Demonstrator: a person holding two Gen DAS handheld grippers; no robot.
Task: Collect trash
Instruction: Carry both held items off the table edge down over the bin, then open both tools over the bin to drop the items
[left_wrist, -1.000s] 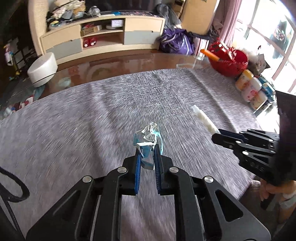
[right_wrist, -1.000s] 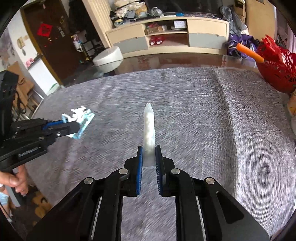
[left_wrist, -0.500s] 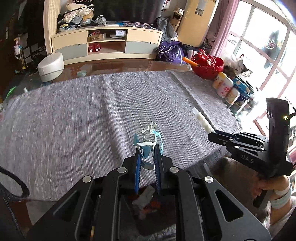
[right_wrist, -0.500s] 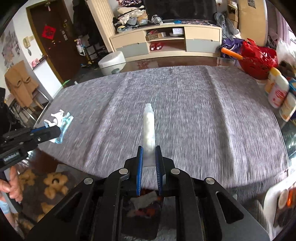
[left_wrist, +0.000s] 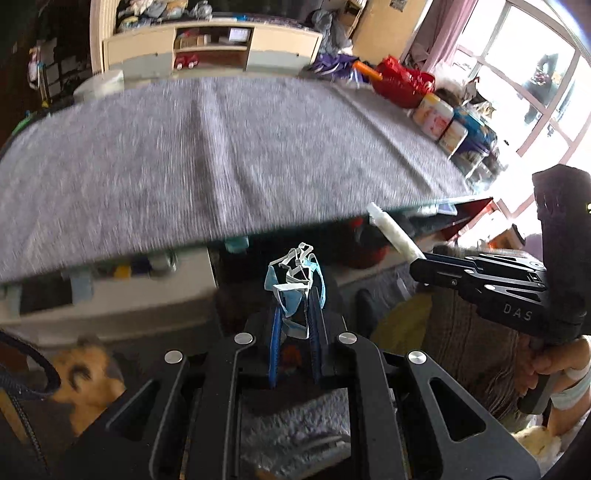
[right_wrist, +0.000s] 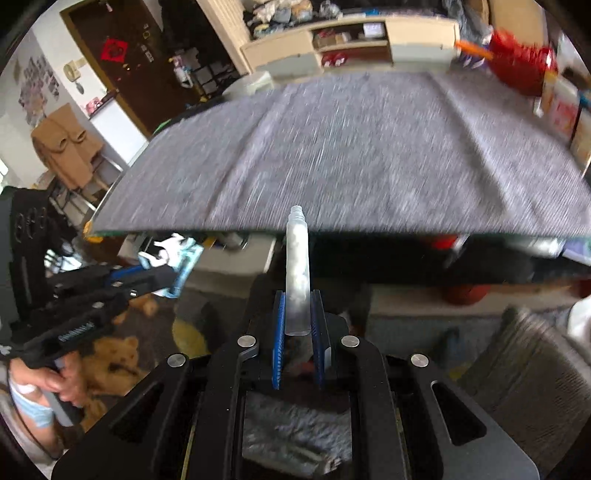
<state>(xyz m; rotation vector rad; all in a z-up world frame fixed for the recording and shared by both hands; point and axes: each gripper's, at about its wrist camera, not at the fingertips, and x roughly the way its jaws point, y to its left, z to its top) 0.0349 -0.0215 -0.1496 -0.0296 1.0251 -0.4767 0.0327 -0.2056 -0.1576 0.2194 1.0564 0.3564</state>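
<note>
My left gripper (left_wrist: 294, 295) is shut on a crumpled blue and white face mask (left_wrist: 293, 275), held in the air below and in front of the table edge. My right gripper (right_wrist: 297, 301) is shut on a slim clear plastic bottle (right_wrist: 297, 266) that points forward. In the left wrist view the right gripper (left_wrist: 417, 260) holds the bottle (left_wrist: 393, 232) to the right of the mask. In the right wrist view the left gripper (right_wrist: 170, 275) and the mask (right_wrist: 177, 254) are at the left.
The table with a grey cloth (left_wrist: 221, 147) lies ahead and above both grippers. Red baskets (left_wrist: 402, 85) and tubs (left_wrist: 432, 114) stand at its right end. Under the table are shelves with small items (left_wrist: 122, 269). A stuffed toy (right_wrist: 110, 354) lies on the floor.
Both grippers have pulled back from over the table and dropped below its front edge, each still holding its item. The views now look under the tabletop.
</note>
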